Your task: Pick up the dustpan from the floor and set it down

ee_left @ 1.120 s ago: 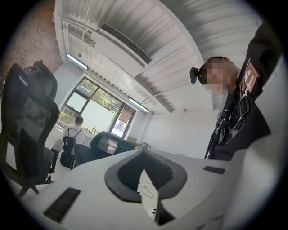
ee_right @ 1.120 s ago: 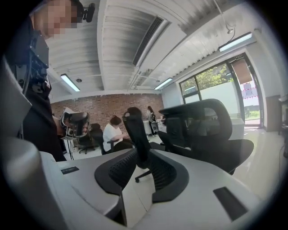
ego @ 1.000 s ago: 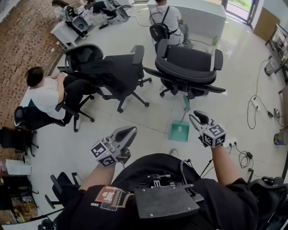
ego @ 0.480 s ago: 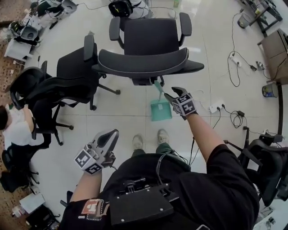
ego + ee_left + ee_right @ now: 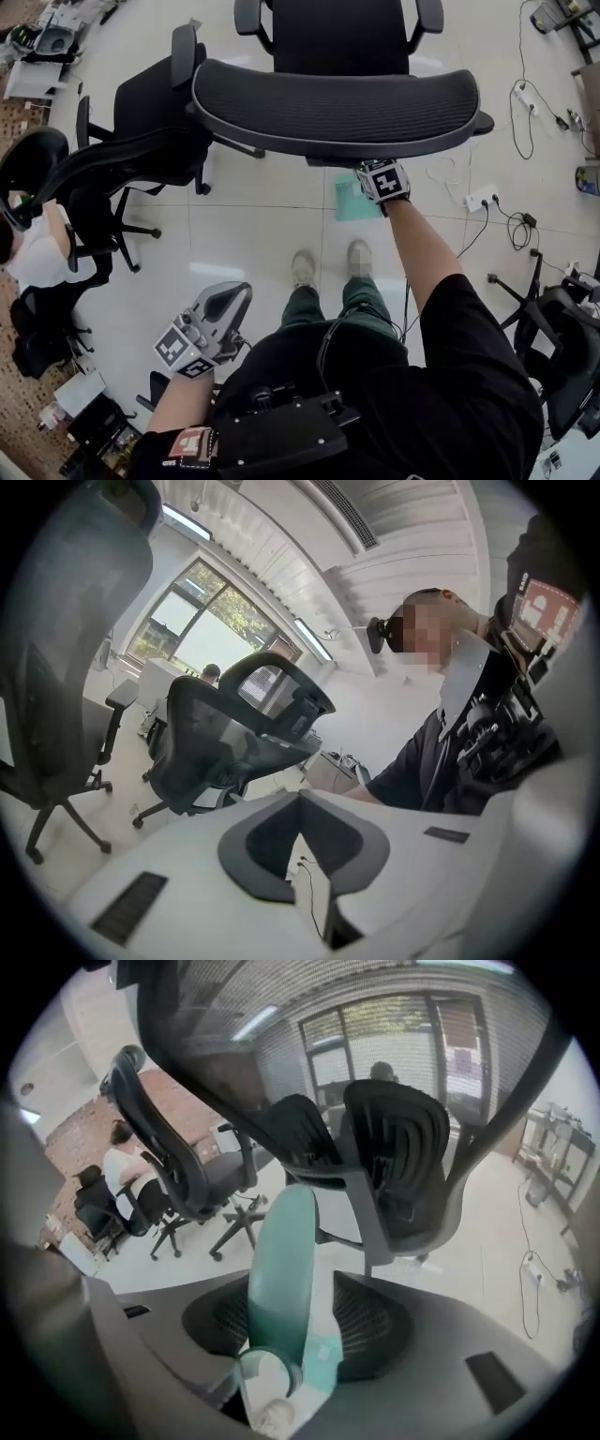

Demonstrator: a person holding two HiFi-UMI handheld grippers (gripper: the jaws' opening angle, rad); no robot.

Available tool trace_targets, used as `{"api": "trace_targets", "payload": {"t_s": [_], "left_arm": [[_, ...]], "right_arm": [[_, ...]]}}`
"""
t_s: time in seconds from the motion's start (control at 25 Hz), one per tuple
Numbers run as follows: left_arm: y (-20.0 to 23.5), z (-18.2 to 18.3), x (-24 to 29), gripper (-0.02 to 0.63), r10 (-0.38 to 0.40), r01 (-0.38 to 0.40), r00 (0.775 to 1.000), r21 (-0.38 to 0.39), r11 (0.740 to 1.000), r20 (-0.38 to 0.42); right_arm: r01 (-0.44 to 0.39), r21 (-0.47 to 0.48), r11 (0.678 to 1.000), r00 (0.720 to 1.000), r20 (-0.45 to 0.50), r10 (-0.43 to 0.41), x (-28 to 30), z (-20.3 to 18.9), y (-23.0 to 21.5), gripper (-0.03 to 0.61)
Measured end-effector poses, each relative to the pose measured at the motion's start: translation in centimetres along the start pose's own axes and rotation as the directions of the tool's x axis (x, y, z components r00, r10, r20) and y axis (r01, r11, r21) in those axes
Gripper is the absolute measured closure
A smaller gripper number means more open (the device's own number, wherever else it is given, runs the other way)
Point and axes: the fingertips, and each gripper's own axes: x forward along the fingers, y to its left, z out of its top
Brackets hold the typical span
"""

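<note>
The step in hand looked like the grab. The right gripper (image 5: 379, 180) was down low by the green dustpan (image 5: 354, 202), which sat on the floor (image 5: 253, 234) just in front of the person's shoes and partly under the back of a big black office chair (image 5: 333, 103). Its jaws had just been opening and stood wide apart. The dustpan handle (image 5: 279, 1269) stood up between them, but the pads did not seem to press on it, so nothing was held yet.

The next move, I think, called for squeezing the jaws shut on the handle. Then the pan would need to be lifted out with care, because the chair was so close above it.

The left gripper (image 5: 223, 314) hung near the person's waist, well away from the dustpan. Its jaws were together and held nothing.

The head view showed where the pan lay on the floor, but the chair back hid the right gripper's tips there. Only the right gripper view showed the handle between the open jaws. The left gripper view showed other chairs and the person's body, and no dustpan at all.
</note>
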Motion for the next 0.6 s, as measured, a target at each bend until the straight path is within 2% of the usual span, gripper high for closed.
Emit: {"api": "trace_targets", "payload": {"t_s": [0.08,0.12,0.32,0.48,0.6], "left_arm": [[1.1,-0.2,-1.4,0.597,0.020,-0.020,1.000,-0.006,1.000,-0.009],[1.6,-0.1,-2.1,0.597,0.027,-0.027,1.000,-0.011,1.000,-0.008],[1.5,2.9,-5.4,0.597,0.012,-0.012,0.999,-0.006,1.000,0.034],[-1.9,5.5,-10.0,0.597,-0.052,0.050,0.996,0.035,0.998,0.074],[-5.4,8.3,-13.3,0.597,-0.115,0.107,0.989,0.090,0.990,0.096]], "right_arm": [[0.025,-0.040,0.999,1.000,-0.011,-0.025,0.9,0.6,0.6,0.475],[0.037,-0.079,0.996,0.999,-0.012,-0.038,0.8,1.1,1.1,0.495],[0.069,-0.167,0.983,0.997,-0.021,-0.073,-3.9,1.8,3.4,0.500],[0.086,-0.235,0.968,0.996,0.010,-0.086,-12.4,1.2,8.5,0.500],[0.125,-0.276,0.953,0.992,0.053,-0.115,-20.6,2.2,12.6,0.500]]}}
